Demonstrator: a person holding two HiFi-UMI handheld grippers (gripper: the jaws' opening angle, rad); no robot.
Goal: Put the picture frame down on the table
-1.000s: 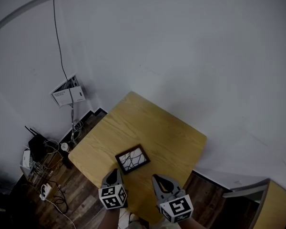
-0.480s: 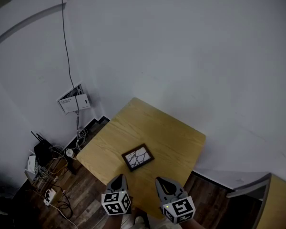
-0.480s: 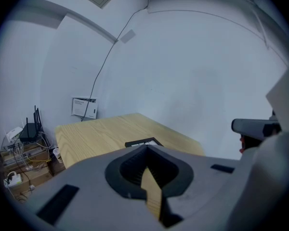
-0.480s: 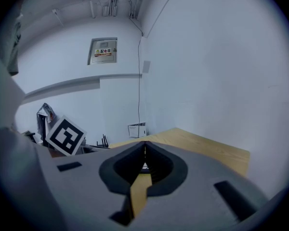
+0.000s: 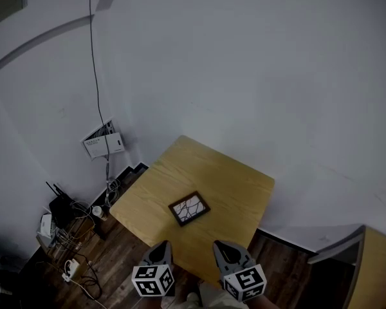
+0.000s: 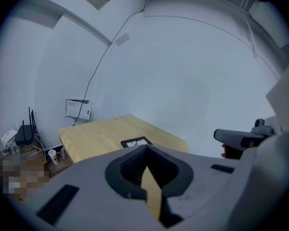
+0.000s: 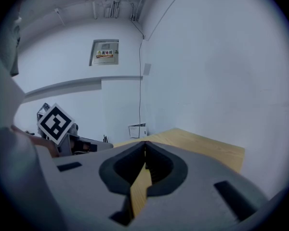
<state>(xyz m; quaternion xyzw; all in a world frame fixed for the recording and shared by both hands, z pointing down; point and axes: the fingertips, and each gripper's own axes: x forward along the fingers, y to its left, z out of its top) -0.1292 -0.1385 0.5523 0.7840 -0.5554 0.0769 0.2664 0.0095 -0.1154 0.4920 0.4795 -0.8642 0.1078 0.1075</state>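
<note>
Left gripper (image 5: 161,246) and right gripper (image 5: 222,246), seen at the bottom edge of the head view; in each gripper view the two jaws are pressed together tip to tip, and nothing is pinched between them, only a sliver of yellow wood being seen through the hollow behind the tips (left gripper (image 6: 145,148); right gripper (image 7: 145,144)). Compared with a second ago, both grippers have been drawn back toward the lower edge of the head view, and the gap between their tips and the picture frame (image 5: 189,208) has widened; the frame itself has kept its place and its flat lie on the table (image 5: 231,179). From this it is judged that the frame has already been released and the task is done, only the retreat being in hand. The frame is shown just above centre-bottom of the head view, well apart from both grippers, ahead of and between them; in the left gripper view it is seen just above the closed tips (image 6: 136,142); it is not shown in the right gripper view.
</note>
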